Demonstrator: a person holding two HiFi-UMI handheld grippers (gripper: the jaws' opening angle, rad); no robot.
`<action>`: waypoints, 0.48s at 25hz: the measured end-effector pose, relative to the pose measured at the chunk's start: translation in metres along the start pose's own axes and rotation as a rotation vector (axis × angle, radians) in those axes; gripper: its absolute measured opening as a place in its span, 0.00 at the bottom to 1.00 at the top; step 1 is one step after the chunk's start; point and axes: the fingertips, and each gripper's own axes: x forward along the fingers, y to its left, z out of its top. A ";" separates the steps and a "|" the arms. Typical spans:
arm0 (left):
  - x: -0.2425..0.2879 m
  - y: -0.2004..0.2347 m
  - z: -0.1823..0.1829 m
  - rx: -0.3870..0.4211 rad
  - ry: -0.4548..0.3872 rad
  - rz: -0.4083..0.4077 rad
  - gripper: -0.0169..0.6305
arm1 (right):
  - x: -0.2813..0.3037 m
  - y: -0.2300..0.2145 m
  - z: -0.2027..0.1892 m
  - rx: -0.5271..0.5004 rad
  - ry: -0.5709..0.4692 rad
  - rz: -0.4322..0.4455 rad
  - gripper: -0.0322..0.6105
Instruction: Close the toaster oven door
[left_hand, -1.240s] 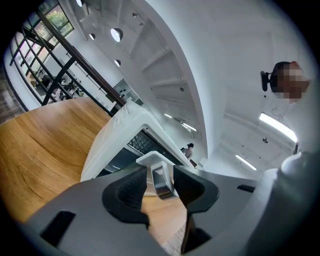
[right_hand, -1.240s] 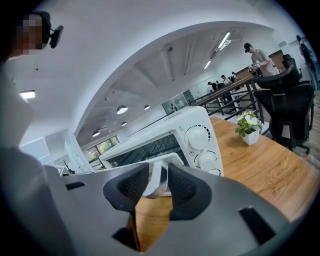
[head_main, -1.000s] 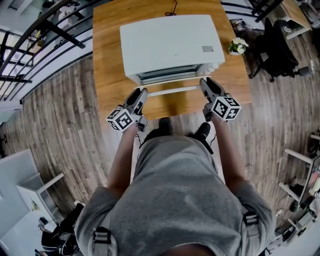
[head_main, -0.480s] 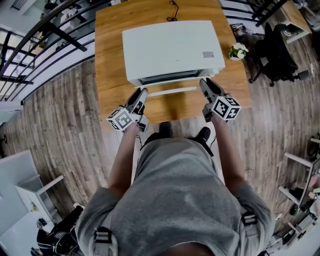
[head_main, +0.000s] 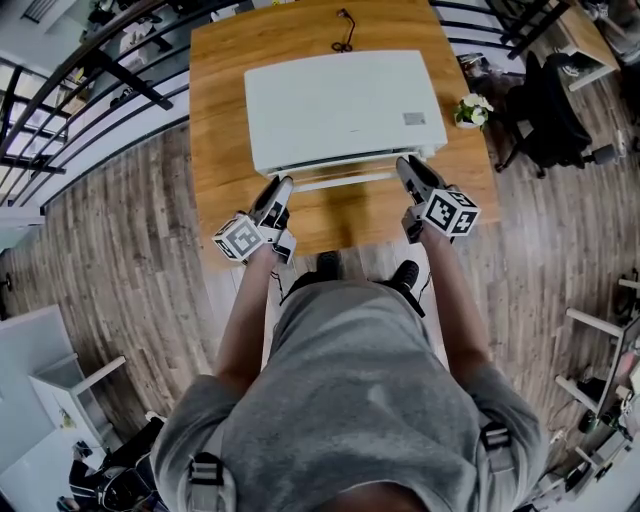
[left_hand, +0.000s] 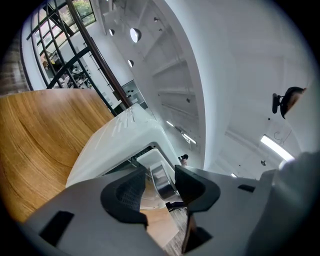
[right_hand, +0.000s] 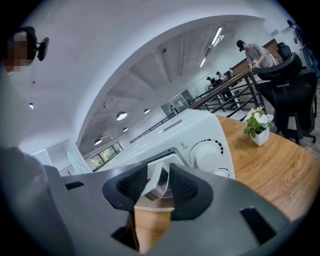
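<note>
A white toaster oven (head_main: 340, 105) stands on a wooden table (head_main: 220, 170). Its door is swung up almost flush with the front, and the pale door handle (head_main: 340, 180) runs along the front. My left gripper (head_main: 283, 185) is at the handle's left end. In the left gripper view the shiny handle (left_hand: 161, 180) lies between the pads with a gap on one side; these jaws have just been opening. My right gripper (head_main: 405, 165) is at the right end, its pads pressed on the handle (right_hand: 159, 187) just left of the oven's dial (right_hand: 207, 155).
A small potted plant (head_main: 472, 110) sits on the table right of the oven. A black office chair (head_main: 555, 100) stands beyond the table's right edge. The oven's cable (head_main: 342, 30) lies behind it. Dark railings (head_main: 90, 70) run along the left.
The oven door has swung up from partly open to nearly closed. Both grippers moved toward the oven with the handle.
</note>
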 end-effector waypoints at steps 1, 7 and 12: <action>0.001 0.001 0.001 -0.003 0.002 -0.001 0.32 | 0.001 0.000 0.001 0.005 0.000 0.000 0.28; 0.005 -0.005 0.004 -0.017 0.022 -0.038 0.33 | 0.007 -0.001 0.005 0.021 -0.007 -0.001 0.28; 0.005 -0.005 0.004 0.023 0.018 -0.018 0.33 | 0.007 -0.003 0.006 0.003 -0.003 -0.017 0.28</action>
